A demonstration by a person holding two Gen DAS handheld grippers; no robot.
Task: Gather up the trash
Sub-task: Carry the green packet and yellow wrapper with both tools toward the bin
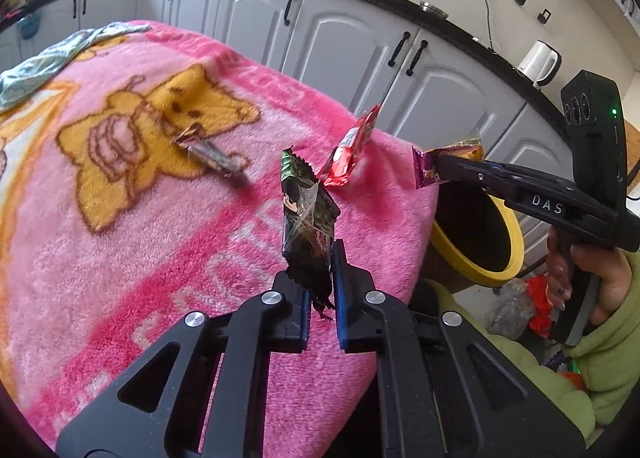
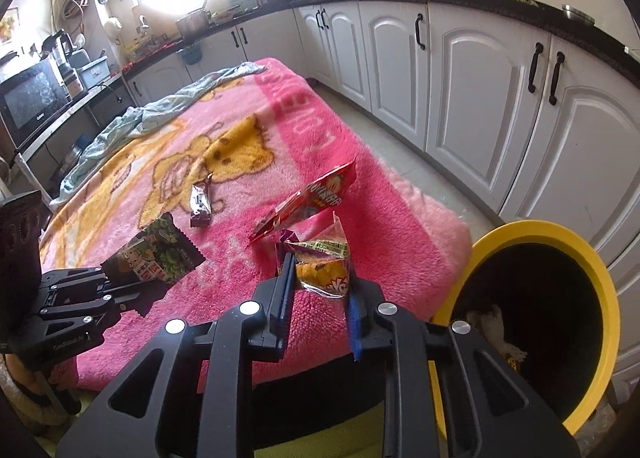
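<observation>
My left gripper (image 1: 320, 282) is shut on a green snack wrapper (image 1: 306, 214), held upright above the pink blanket (image 1: 160, 238); the wrapper also shows in the right wrist view (image 2: 160, 254). My right gripper (image 2: 320, 290) is shut on a purple and orange wrapper (image 2: 324, 266), held near the blanket's right edge, left of the yellow-rimmed bin (image 2: 600, 290). That wrapper also shows in the left wrist view (image 1: 444, 162), above the bin (image 1: 516, 242). A red wrapper (image 2: 308, 198) and a dark brown wrapper (image 2: 201, 204) lie on the blanket.
A pale blue cloth (image 2: 132, 122) lies at the blanket's far end. White kitchen cabinets (image 2: 480, 98) with a black counter run behind and to the right. A bag of rubbish (image 1: 520, 306) lies on the floor by the bin. A microwave (image 2: 32, 98) stands far left.
</observation>
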